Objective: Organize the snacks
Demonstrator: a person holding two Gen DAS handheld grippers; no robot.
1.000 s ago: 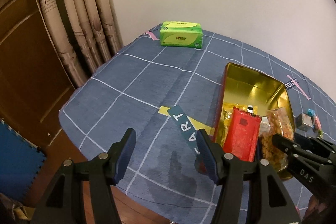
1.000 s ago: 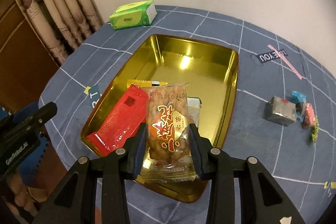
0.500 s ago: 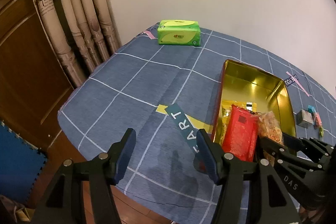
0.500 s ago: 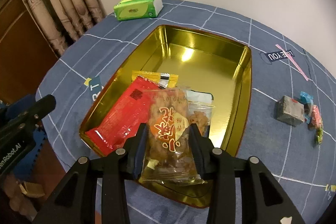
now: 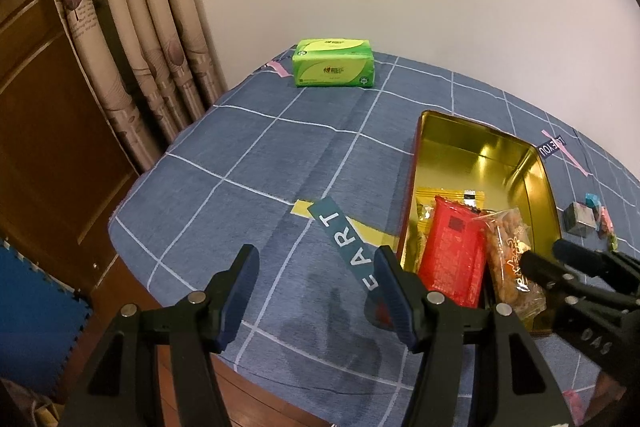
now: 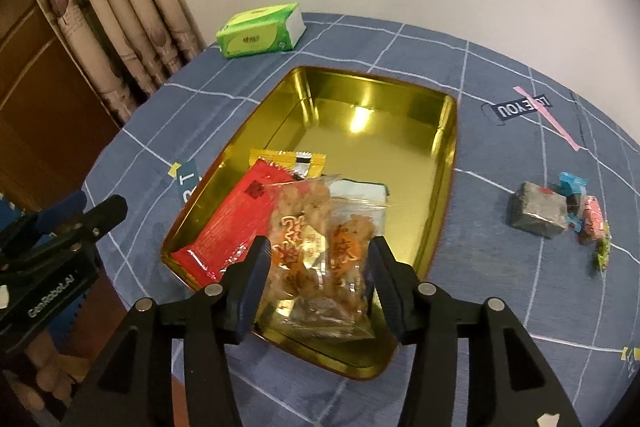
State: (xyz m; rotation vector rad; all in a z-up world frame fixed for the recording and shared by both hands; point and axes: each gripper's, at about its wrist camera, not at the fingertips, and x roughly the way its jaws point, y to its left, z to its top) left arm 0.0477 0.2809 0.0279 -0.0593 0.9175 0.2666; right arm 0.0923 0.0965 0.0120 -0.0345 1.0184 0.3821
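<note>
Over the gold tin on a blue checked tablecloth, my right gripper is letting go: its jaws are opening, and the clear bag of fried snacks sits loose between them with a gap on either side, resting in the near end of the tin. Just left of that bag in the tin lies a red packet, with a yellow packet behind it toward the tin's middle and a pale packet partly under the bag. Right of the tin, well apart from it, a grey wrapped block and a few small sweets lie on the cloth. My left gripper hangs left of the tin with its jaws parted and nothing between them. A green tissue pack rests beyond the tin, at the table's far edge.
</note>
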